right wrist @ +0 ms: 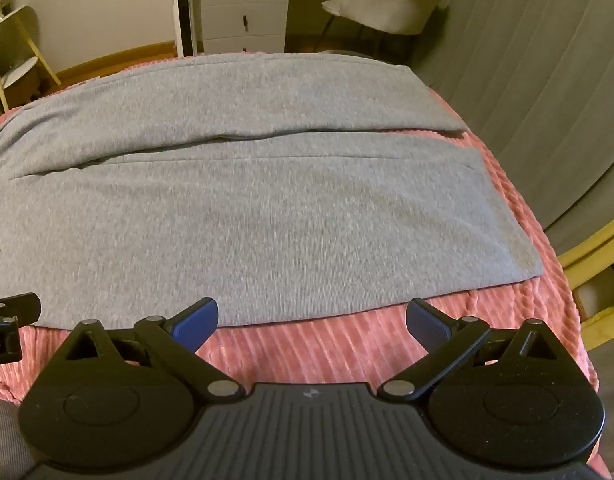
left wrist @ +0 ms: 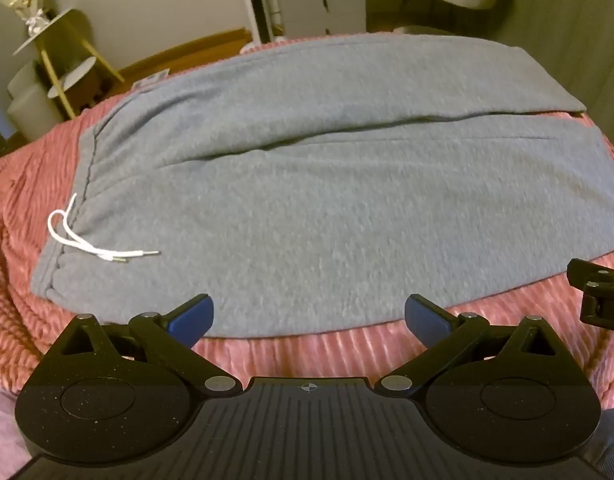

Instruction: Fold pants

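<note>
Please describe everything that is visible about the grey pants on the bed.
The grey pants look like soft knit sweatpants. They lie flat and unfolded on a pink ribbed blanket, both legs side by side, a long crease between them. The gathered waistband is at the left, with a white drawstring lying loose on the fabric; the leg ends are at the right. Nothing grips them: the left tool and the right tool are open, near the front edge.

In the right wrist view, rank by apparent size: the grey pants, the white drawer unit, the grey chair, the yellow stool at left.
1. grey pants, by far the largest
2. white drawer unit and grey chair: look alike, not ranked
3. yellow stool, cut by the frame edge, so unsure

The pants lie nearest the camera, so true sizes may differ.
</note>
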A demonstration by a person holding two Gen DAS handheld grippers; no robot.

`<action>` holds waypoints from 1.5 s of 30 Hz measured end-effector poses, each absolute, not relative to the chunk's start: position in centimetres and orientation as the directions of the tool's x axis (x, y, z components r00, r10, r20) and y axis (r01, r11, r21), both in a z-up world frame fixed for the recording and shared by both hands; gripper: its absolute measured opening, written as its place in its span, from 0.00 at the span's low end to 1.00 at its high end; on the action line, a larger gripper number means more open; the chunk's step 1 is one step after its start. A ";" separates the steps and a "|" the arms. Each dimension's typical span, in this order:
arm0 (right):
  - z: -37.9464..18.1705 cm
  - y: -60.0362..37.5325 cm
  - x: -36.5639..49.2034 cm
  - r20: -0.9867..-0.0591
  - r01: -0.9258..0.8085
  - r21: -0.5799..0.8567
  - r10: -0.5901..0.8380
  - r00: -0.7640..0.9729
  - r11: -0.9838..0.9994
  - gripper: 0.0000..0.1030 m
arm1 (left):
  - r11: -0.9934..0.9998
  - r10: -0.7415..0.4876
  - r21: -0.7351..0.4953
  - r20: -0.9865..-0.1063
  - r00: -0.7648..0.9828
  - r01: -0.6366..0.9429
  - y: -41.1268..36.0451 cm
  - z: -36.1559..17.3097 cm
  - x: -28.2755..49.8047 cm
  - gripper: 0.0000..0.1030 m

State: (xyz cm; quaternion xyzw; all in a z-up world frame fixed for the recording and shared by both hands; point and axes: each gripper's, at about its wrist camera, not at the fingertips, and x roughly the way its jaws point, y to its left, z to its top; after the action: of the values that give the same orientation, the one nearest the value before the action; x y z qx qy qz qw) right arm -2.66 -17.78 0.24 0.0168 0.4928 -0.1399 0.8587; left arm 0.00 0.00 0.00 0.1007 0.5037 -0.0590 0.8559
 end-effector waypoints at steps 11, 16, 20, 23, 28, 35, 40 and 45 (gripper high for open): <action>0.1 -17.7 -2.6 -0.853 0.253 -0.110 -0.222 0.472 0.961 0.97 | 0.973 -0.002 0.110 -0.876 0.483 0.202 0.2 -0.1 0.4 1.00; 0.0 -17.7 -2.5 -0.855 0.252 -0.109 -0.220 0.469 0.962 0.97 | 0.973 0.000 0.112 -0.875 0.483 0.202 0.0 0.0 0.1 1.00; -0.1 -17.7 -2.5 -0.856 0.252 -0.110 -0.221 0.468 0.961 0.97 | 0.972 0.000 0.112 -0.878 0.479 0.205 0.0 0.0 0.1 1.00; -0.1 -17.7 -2.4 -0.856 0.252 -0.111 -0.221 0.467 0.961 0.97 | 0.972 -0.001 0.111 -0.878 0.478 0.207 -0.1 0.0 0.1 1.00; -0.2 -17.7 -2.4 -0.857 0.252 -0.111 -0.221 0.466 0.961 0.97 | 0.973 -0.004 0.109 -0.875 0.485 0.205 -0.2 -0.3 -0.1 1.00; -0.4 -17.7 -2.3 -0.859 0.251 -0.109 -0.218 0.463 0.962 0.97 | 0.972 0.001 0.113 -0.878 0.478 0.206 -0.1 -0.4 0.0 1.00; -0.5 -17.8 -2.3 -0.860 0.250 -0.108 -0.217 0.461 0.962 0.97 | 0.971 0.003 0.115 -0.881 0.473 0.208 -0.1 -0.7 0.1 1.00; -0.6 -17.8 -2.3 -0.861 0.251 -0.109 -0.217 0.460 0.962 0.97 | 0.971 0.005 0.117 -0.881 0.474 0.208 -0.1 -0.8 0.2 1.00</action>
State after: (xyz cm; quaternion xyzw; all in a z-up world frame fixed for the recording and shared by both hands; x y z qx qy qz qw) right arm -2.28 -17.83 -0.60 0.0168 0.5013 -0.1370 0.8542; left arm 0.15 -0.13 -0.78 0.1045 0.5094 -0.0596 0.8521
